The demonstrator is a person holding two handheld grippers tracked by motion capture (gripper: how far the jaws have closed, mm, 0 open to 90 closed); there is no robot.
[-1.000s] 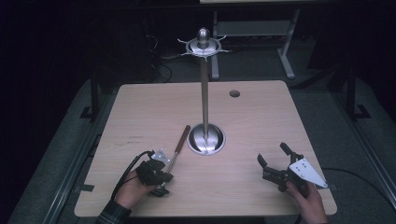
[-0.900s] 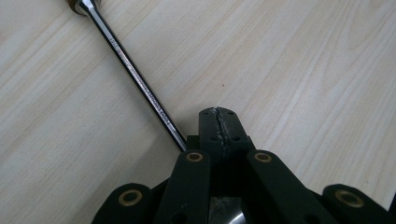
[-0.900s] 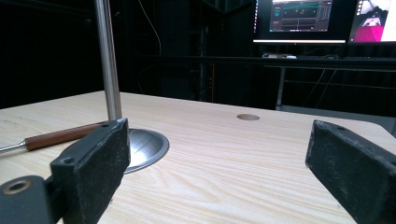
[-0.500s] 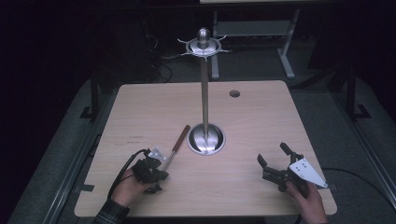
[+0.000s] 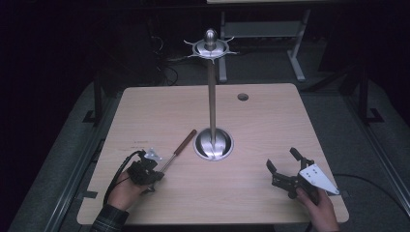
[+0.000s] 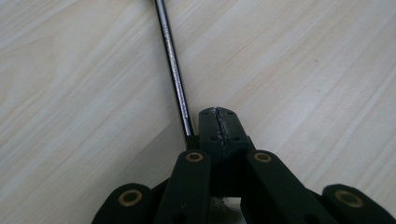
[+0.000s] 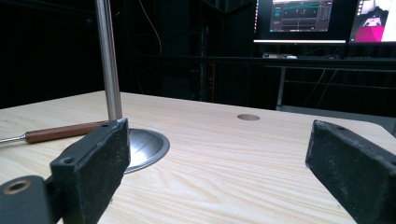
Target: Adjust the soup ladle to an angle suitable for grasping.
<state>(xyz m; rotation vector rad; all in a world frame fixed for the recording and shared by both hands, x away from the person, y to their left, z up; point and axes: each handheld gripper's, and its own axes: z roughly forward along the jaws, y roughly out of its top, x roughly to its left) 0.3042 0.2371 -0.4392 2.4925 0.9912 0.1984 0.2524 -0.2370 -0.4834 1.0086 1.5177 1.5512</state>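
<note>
A long tool with a brown wooden handle (image 5: 184, 142) and a thin metal shaft (image 6: 173, 65) lies flat on the wooden table (image 5: 159, 111), left of a steel stand. The stand has a round base (image 5: 213, 143), a tall pole (image 5: 211, 96) and a hooked crown on top. My left gripper (image 5: 154, 169) sits at the shaft's near end, jaws pressed together (image 6: 219, 119); the shaft runs along the left jaw and its end is hidden under it. My right gripper (image 5: 282, 158) rests open near the front right edge, nothing between its jaws (image 7: 219, 154). The right gripper view shows the pole (image 7: 107, 60) and the handle (image 7: 60, 132).
A round cable hole (image 5: 243, 96) sits at the table's back right. Dark floor and a desk frame (image 5: 295, 48) lie beyond the table. Monitors (image 7: 299, 18) glow far behind in the right gripper view.
My left gripper has slid a little to the left along the table near the tool's shaft end. The tool, the stand and the right gripper stay where they were.
</note>
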